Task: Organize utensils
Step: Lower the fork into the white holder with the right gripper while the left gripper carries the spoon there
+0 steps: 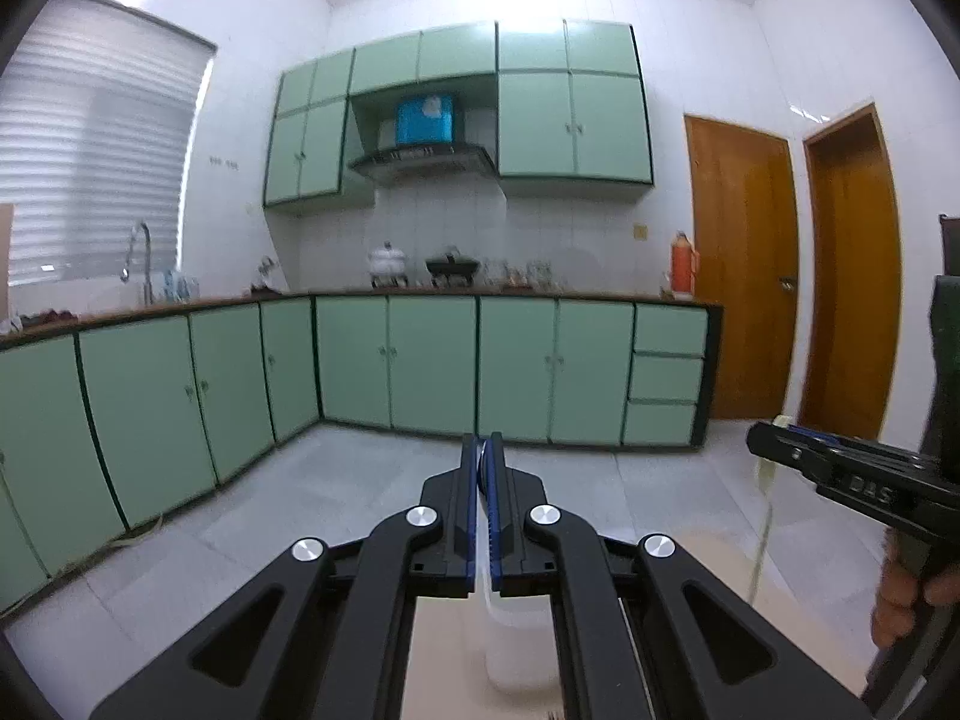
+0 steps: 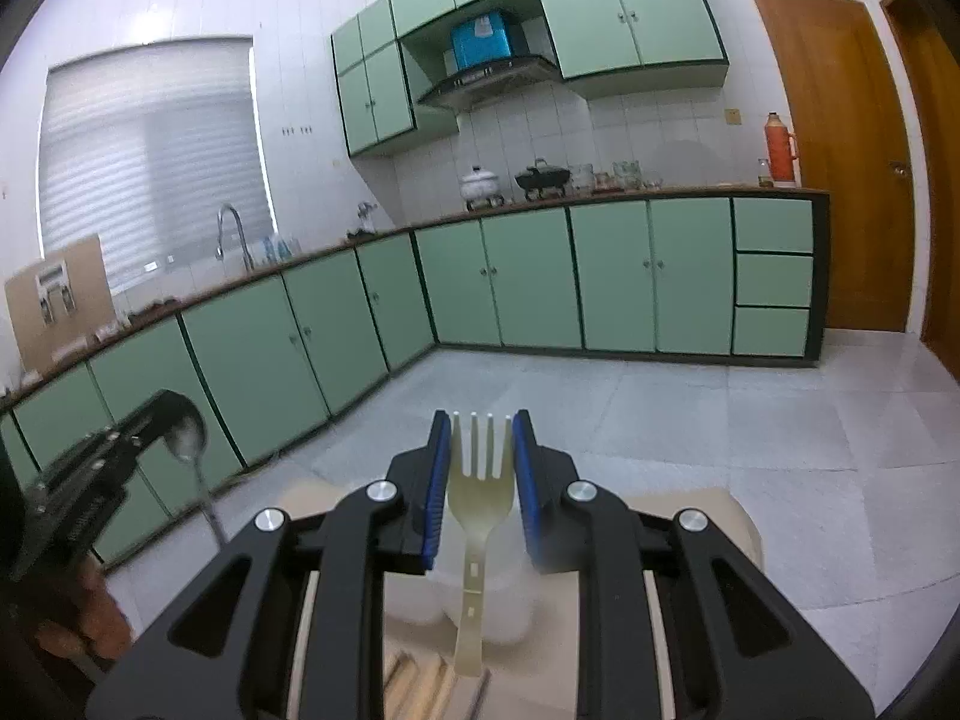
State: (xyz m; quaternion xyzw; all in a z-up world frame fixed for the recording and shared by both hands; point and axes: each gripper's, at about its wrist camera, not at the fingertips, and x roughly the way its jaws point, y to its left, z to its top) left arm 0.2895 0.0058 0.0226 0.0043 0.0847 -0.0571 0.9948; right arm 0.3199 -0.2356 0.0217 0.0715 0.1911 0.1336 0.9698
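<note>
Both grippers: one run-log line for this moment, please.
left gripper: shut on spoon | right gripper: shut on fork | both raised above white container

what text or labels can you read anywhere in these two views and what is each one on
"DAS" on the side of the right gripper, seen in the left wrist view; the letters are somewhat blurred, so this reading is likely but not certain.
White label on the blue box above the range hood: too blurred to read.
Printed picture on the cardboard box on the counter: no legible words.
Nothing readable on the fork or spoon.
</note>
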